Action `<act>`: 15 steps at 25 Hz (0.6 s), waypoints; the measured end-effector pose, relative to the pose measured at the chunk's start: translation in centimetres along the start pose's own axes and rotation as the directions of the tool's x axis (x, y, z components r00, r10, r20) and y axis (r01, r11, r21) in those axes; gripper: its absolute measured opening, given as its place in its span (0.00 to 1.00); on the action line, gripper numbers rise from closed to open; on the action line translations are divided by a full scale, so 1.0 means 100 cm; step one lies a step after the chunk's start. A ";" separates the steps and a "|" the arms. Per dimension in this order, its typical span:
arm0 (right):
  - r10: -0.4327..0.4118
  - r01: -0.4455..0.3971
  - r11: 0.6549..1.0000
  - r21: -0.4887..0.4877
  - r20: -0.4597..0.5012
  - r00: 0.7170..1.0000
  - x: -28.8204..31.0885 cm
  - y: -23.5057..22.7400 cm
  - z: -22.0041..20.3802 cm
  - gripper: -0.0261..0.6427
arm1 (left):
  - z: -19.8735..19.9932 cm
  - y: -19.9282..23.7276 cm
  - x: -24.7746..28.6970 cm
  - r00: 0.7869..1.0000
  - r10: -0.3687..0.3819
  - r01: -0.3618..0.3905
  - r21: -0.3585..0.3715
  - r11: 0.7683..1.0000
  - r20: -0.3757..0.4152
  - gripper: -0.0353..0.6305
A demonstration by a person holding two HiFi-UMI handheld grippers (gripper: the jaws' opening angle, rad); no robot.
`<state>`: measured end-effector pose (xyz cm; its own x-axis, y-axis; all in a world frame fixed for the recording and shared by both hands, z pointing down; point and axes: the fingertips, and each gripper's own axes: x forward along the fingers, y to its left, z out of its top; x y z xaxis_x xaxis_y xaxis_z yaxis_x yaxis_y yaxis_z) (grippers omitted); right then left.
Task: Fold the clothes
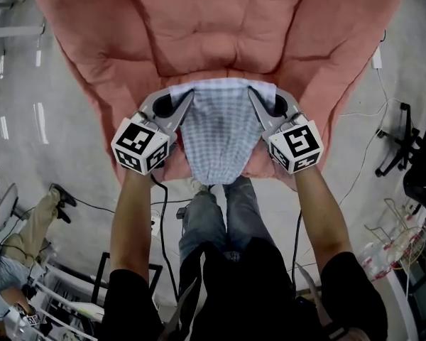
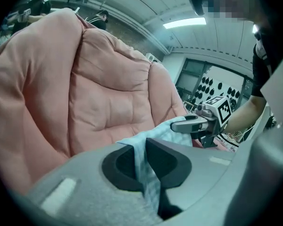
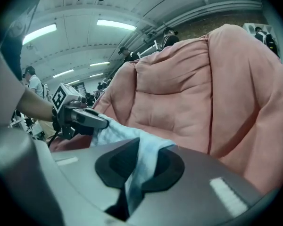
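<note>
Finding: checked garment (image 1: 220, 137) held at pink armchair (image 1: 220, 27)

The left gripper (image 1: 181, 104) is clamped on one top corner, the right gripper (image 1: 259, 101) on the other. It hangs spread between them, just in front of the armchair's seat.

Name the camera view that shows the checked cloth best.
The head view: the checked cloth hangs full-width between the left claw and right claw, over the pink chair. Each gripper view shows only the corner pinched in its own jaws.
</note>
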<state>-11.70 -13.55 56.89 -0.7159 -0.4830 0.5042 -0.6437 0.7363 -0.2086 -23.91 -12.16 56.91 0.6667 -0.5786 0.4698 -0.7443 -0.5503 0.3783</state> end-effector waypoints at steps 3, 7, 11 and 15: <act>-0.001 0.001 1.000 -0.013 -0.002 1.000 0.010 -0.011 0.007 0.07 | 0.008 0.009 0.007 1.000 0.000 0.000 0.014 1.000 -0.009 0.10; 0.004 -0.004 0.999 -0.036 -0.009 1.000 0.020 -0.015 0.015 0.07 | 0.012 0.019 0.010 1.000 0.006 -0.006 0.004 1.000 -0.012 0.10; 0.005 -0.005 0.998 -0.060 -0.010 1.000 0.027 -0.022 0.021 0.07 | 0.018 0.030 0.018 1.000 0.016 -0.015 0.004 1.000 -0.012 0.10; 0.004 -0.005 0.999 -0.052 -0.012 1.000 0.032 -0.021 0.024 0.07 | 0.022 0.037 0.018 1.000 0.009 -0.009 -0.002 1.000 -0.019 0.10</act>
<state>-13.33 -17.78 56.92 -0.7152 -0.4741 0.5135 -0.6254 0.7621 -0.1676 -25.37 -16.53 57.39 0.6590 -0.5723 0.4880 -0.7504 -0.5438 0.3757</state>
